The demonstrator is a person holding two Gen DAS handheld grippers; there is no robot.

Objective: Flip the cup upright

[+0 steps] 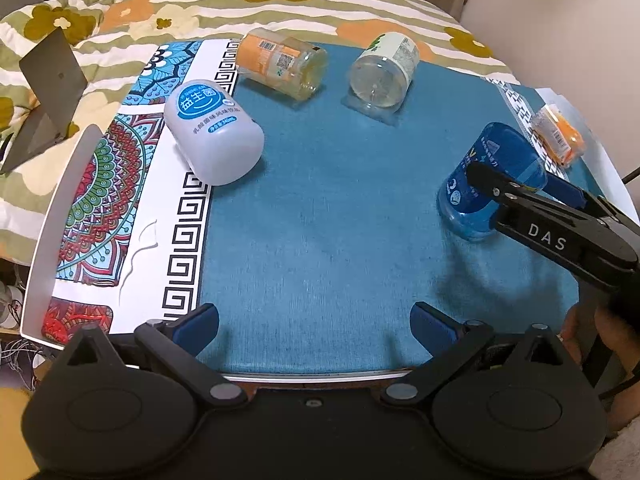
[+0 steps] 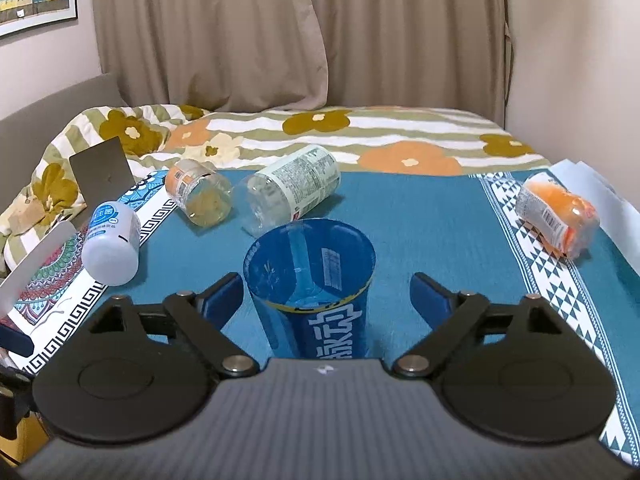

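A blue cup (image 2: 316,280) stands upright on the teal mat (image 2: 420,216), mouth up, between the spread fingers of my right gripper (image 2: 326,294). The jaws are open and neither pad touches it. In the left wrist view the same blue cup (image 1: 486,182) is at the right with my right gripper (image 1: 516,186) around it. My left gripper (image 1: 314,326) is open and empty above the mat's near edge. A white cup (image 1: 214,132), an orange-label cup (image 1: 280,63), a clear cup (image 1: 382,72) and a small orange cup (image 1: 558,136) lie on their sides.
The mat covers a white table (image 1: 48,216) in front of a bed with a flowered quilt (image 1: 320,4). A grey card (image 1: 54,76) stands at the left. Curtains (image 2: 300,32) hang behind. The person's hand (image 1: 600,328) holds the right gripper's handle.
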